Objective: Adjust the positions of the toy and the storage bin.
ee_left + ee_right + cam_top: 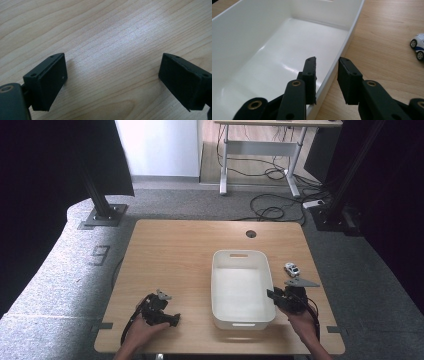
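A white plastic bin [215, 285] stands right of centre on the wooden table [175, 255], with nothing in it. My right gripper [274, 296] is at the bin's right wall, near its front corner. In the right gripper view the right gripper [327, 60] straddles the bin's rim [354, 17], one jaw inside and one outside. The gap is narrow, and a sliver of wood shows between the outer pad and the rim. A small white toy car [292, 269] [418, 46] sits on the table to the right of the bin. My left gripper [170, 314] [113, 56] rests low over bare wood at the front left, jaws wide apart.
A round cable hole [251, 233] is near the table's far edge. The table's front edge runs just below both hands. Beyond the table are grey carpet, black frame posts, loose cables and a desk.
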Motion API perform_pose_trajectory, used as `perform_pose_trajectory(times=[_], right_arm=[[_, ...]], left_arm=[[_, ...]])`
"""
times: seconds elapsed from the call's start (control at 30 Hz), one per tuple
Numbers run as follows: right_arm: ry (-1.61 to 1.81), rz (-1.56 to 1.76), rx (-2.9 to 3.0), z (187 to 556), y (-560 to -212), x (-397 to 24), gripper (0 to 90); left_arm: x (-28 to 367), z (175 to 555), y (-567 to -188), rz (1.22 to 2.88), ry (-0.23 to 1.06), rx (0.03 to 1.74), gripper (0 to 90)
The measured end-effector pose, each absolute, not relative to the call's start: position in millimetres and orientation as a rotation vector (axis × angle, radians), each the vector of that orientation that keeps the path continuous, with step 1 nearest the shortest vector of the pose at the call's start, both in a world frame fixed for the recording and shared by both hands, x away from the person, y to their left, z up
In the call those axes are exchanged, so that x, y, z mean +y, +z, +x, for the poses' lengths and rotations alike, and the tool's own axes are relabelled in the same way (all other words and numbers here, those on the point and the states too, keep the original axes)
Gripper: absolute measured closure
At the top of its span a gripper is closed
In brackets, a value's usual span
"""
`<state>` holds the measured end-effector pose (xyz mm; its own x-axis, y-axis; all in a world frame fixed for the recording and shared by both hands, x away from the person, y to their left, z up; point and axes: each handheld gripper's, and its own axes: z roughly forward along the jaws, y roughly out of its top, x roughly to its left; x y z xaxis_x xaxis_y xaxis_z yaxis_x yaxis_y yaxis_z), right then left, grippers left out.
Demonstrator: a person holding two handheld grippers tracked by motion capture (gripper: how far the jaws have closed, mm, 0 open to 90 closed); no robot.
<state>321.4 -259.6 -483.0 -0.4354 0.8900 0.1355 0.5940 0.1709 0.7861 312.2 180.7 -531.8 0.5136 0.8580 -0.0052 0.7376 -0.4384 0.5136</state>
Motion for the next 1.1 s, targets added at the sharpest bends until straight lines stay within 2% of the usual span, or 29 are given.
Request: perform_pose_trajectory(times=[0.47,1.1], right_arm=[[1.174,1.459,2.070,329.3,-483.7,-252.7,79.8],[1.205,1.522,2.027,332.7,-485.0,-250.4,81.1]], left_arm=[[181.1,312.9,-532.2,2.303,0.354,1.306,7.4],[181.3,313.6,-532.2,2.308,0.352,1.302,6.9]])
